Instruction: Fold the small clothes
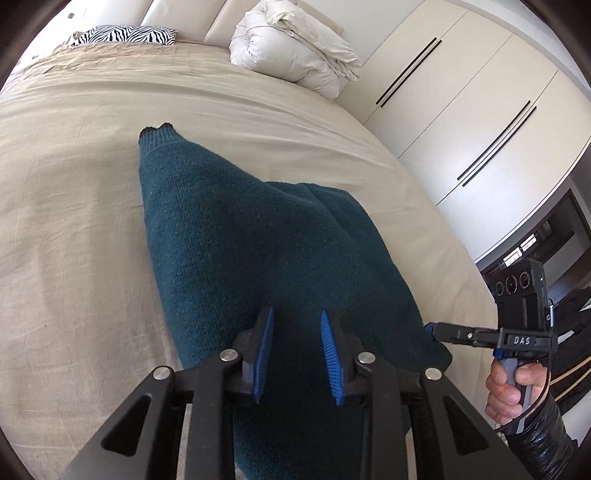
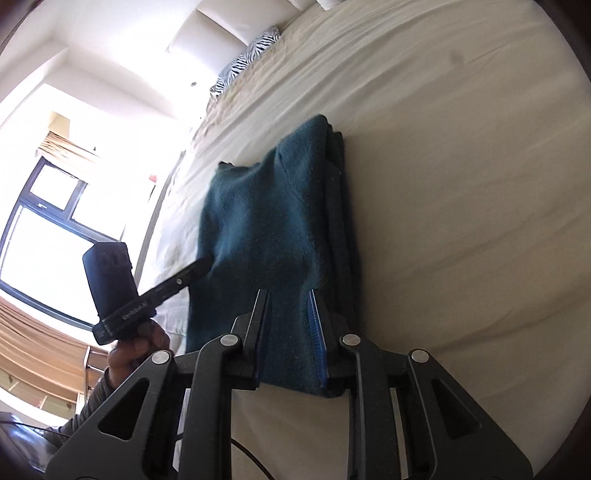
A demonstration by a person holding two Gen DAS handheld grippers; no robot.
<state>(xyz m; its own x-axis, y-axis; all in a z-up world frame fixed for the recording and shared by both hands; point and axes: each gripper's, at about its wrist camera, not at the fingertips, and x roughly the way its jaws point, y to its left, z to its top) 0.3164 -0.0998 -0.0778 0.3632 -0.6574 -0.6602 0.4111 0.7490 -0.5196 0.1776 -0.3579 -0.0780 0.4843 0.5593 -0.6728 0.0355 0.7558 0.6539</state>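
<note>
A dark teal knitted garment [image 1: 255, 240] lies partly folded on the beige bed sheet [image 1: 74, 221], with a cuff pointing to the far end. My left gripper [image 1: 297, 321] hangs over its near part, jaws apart with cloth between the blue pads; I cannot tell if it pinches. My right gripper [image 1: 430, 328] touches the garment's right edge. In the right wrist view the garment [image 2: 266, 236] sits between the right gripper's [image 2: 288, 299] parted blue pads, its near edge pushed deep between them. The left gripper [image 2: 203, 264] reaches the garment's left edge.
A rolled white duvet [image 1: 295, 48] and a zebra-print pillow [image 1: 125, 35] lie at the head of the bed. Cream wardrobe doors [image 1: 461, 92] stand to the right. A bright window [image 2: 44, 229] is on the left in the right wrist view.
</note>
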